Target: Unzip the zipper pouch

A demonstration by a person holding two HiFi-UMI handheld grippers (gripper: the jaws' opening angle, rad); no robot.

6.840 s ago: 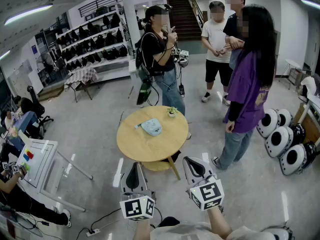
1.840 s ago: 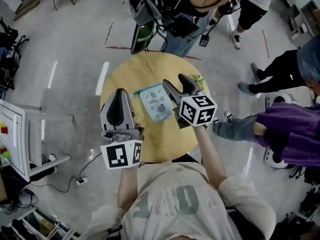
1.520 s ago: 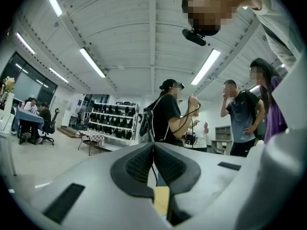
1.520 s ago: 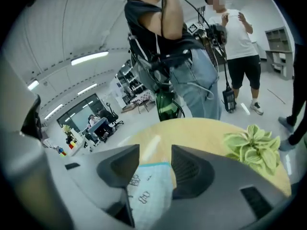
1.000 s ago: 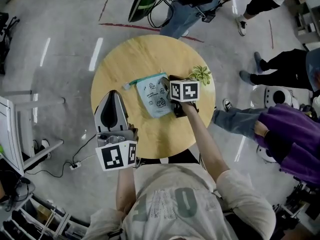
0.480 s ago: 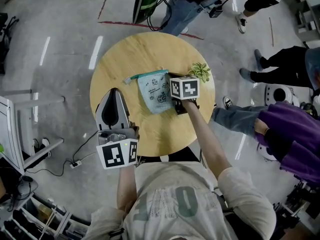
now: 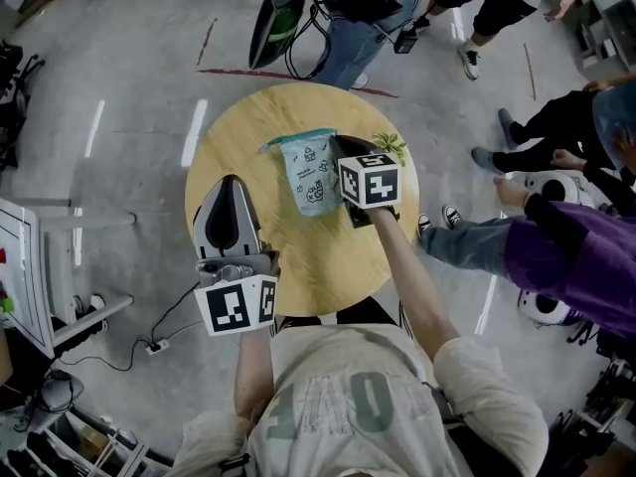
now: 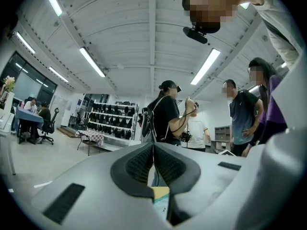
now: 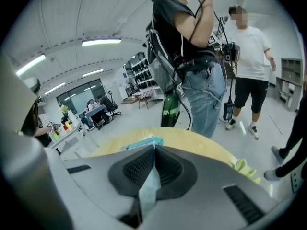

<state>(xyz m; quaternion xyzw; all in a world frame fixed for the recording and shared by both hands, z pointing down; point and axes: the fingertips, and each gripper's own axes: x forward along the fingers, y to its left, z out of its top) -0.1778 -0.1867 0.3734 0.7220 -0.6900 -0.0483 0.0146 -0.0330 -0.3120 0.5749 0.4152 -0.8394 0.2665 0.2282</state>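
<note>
Teal pouch in R gripper just-closed jaws; L gripper apart

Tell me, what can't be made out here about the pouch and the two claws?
- Zipper pull on the zipper pouch: too small in the head view; in the right gripper view the right claw, shut on it, hides most of the pouch.
- Grip spot: head view, hidden under the claw's marker cube.
- Pouch print: head view, too small to read.
- Table: left gripper view, the shut left claw blocks nearly all.

Small plant on round table
</note>
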